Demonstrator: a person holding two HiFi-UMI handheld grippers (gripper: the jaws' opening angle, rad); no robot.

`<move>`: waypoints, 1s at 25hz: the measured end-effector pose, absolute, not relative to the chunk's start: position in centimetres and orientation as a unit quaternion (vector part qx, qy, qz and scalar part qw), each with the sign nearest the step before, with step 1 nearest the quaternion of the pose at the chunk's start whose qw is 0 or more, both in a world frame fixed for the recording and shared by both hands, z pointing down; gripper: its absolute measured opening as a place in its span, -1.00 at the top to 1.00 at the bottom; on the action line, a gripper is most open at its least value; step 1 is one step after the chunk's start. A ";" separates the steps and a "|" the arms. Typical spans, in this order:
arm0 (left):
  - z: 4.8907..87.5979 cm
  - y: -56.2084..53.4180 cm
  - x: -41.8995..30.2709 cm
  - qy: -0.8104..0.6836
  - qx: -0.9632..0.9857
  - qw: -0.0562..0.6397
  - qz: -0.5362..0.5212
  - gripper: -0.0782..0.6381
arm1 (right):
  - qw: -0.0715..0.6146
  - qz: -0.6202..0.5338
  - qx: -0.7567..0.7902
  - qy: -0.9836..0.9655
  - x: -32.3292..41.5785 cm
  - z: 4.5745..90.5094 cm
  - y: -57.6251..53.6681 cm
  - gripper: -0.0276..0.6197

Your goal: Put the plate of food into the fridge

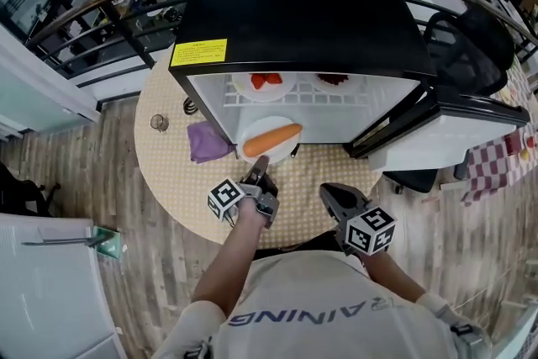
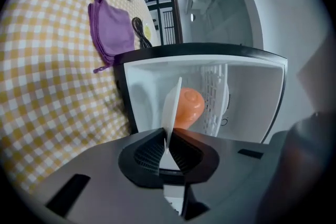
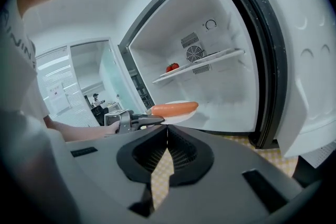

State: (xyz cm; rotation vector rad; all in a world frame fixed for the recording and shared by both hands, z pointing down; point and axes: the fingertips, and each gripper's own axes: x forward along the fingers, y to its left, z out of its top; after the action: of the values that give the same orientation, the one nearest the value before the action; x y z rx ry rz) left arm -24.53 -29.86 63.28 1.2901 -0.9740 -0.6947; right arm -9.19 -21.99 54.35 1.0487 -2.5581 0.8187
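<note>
A white plate carrying an orange sausage hangs at the mouth of the open mini fridge. My left gripper is shut on the plate's near rim; in the left gripper view the plate stands edge-on between the jaws with the sausage behind it. From the right gripper view, the plate and sausage hover just in front of the fridge's lower compartment. My right gripper is shut and empty, over the table to the right of the left one.
The fridge's upper shelf holds a plate of red pieces and a plate of dark food. The fridge door stands open at right. A purple cloth and small glass lie on the checked round table.
</note>
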 end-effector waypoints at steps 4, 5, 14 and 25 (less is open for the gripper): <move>64.7 -32.0 -24.2 -0.434 0.551 0.641 -0.311 0.70 | 0.133 0.284 0.381 -0.870 -8.0 54.4 -21.4 0.84; 64.9 -32.5 -24.2 -0.436 0.549 0.640 -0.315 0.70 | 0.134 0.285 0.385 -0.868 -7.8 54.4 -21.2 0.84; 66.3 -36.5 -24.0 -0.454 0.522 0.640 -0.334 0.70 | 0.137 0.289 0.400 -0.859 -6.1 54.6 -20.8 0.84; 66.9 -40.0 -24.1 -0.491 0.513 0.624 -0.325 0.69 | 0.131 0.294 0.414 -0.851 -4.6 54.8 -21.1 0.84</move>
State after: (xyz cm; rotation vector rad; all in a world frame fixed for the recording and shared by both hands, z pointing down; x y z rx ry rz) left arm -24.12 -40.05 66.95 1.1784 -1.1270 -0.7454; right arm -4.56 -21.15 54.85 1.2007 -2.4720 0.8545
